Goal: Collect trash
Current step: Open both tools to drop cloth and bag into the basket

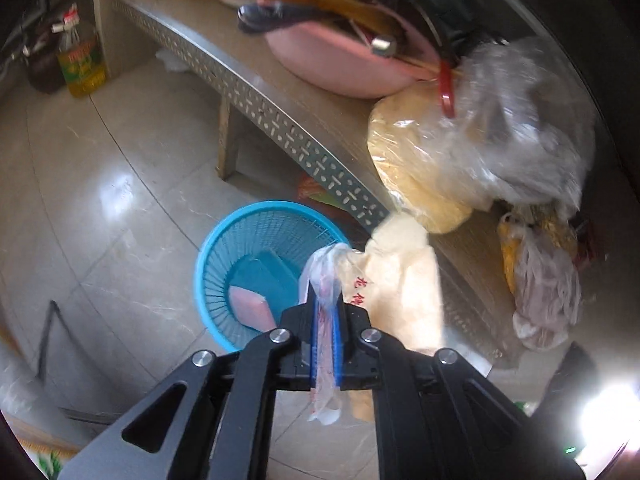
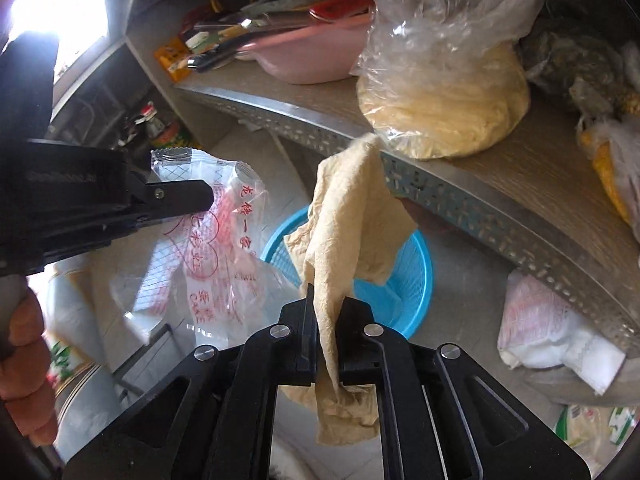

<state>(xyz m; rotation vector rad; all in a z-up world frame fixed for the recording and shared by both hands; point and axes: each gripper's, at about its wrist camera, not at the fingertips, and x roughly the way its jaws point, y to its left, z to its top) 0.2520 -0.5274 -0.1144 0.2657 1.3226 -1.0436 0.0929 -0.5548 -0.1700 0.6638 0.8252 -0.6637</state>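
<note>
Above the blue basket [image 1: 256, 240], left hand-held gripper [image 1: 326, 300] clamps a clear wrapper [image 2: 208, 216]; right hand-held gripper [image 2: 326, 300] clamps a beige tissue [image 2: 344, 216].

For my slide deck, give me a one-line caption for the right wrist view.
Right hand-held gripper holds a crumpled tan paper above a blue basket, beside a clear printed wrapper.

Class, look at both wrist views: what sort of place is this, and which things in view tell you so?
Probably a home kitchen or pantry corner. A cooking oil bottle stands on the tiled floor, a pink basin of utensils and a bag of dried noodles sit on a low shelf.
</note>
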